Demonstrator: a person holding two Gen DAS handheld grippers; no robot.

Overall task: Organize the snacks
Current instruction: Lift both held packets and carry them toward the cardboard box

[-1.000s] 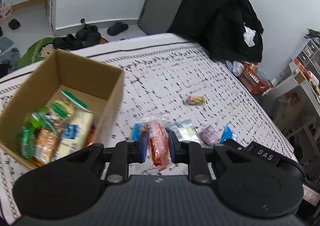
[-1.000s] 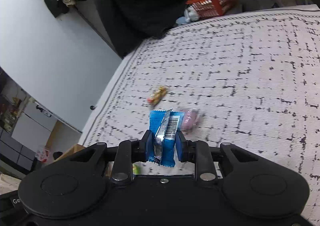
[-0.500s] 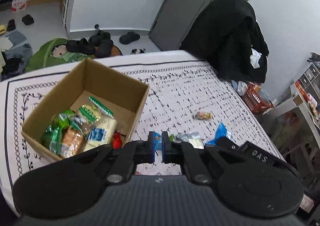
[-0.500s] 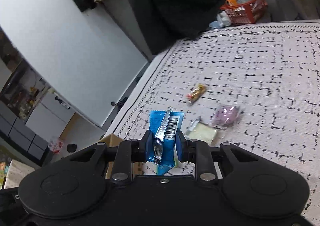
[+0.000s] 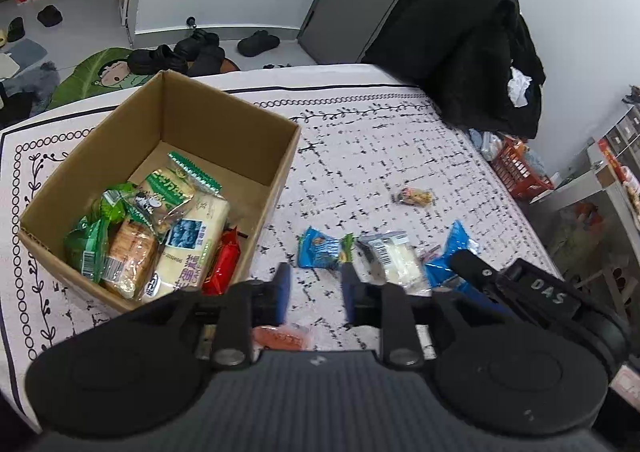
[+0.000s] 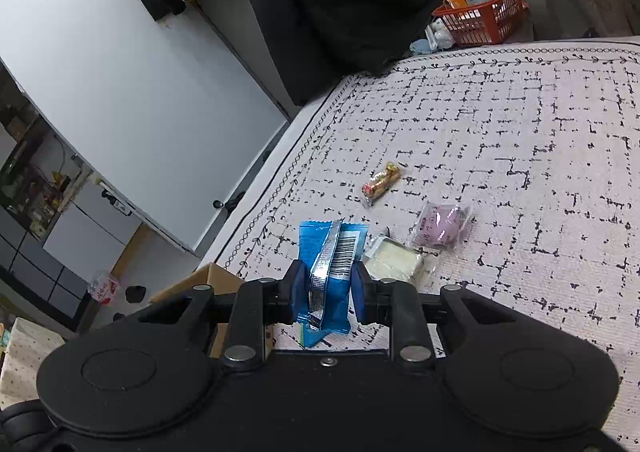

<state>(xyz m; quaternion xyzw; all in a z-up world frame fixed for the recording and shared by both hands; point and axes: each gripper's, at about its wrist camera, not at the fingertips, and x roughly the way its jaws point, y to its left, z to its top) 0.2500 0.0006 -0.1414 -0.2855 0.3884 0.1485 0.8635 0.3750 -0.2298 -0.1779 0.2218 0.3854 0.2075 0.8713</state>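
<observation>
Cardboard box (image 5: 224, 139) sits far left on the patterned cloth (image 5: 380, 155), part-filled — green-wrapped packs, a pale cake pack (image 5: 192, 248), a red wrapper (image 5: 222, 272) against its near wall. Left gripper (image 5: 314, 292) next, jaws spread wide and empty; an orange-red packet (image 5: 280, 336) lies just under it, outside the box — looks like a miss, needs re-picking. Loose ones further right: blue snack (image 5: 320, 250), white cake (image 5: 394, 258), gold candy (image 5: 416, 196), purple pack (image 6: 440, 228). Right gripper (image 6: 326, 288) clamps a blue foil packet (image 6: 332, 264) upright. Step in hand: ferrying that packet; next move is carrying it left over the box and releasing.
</observation>
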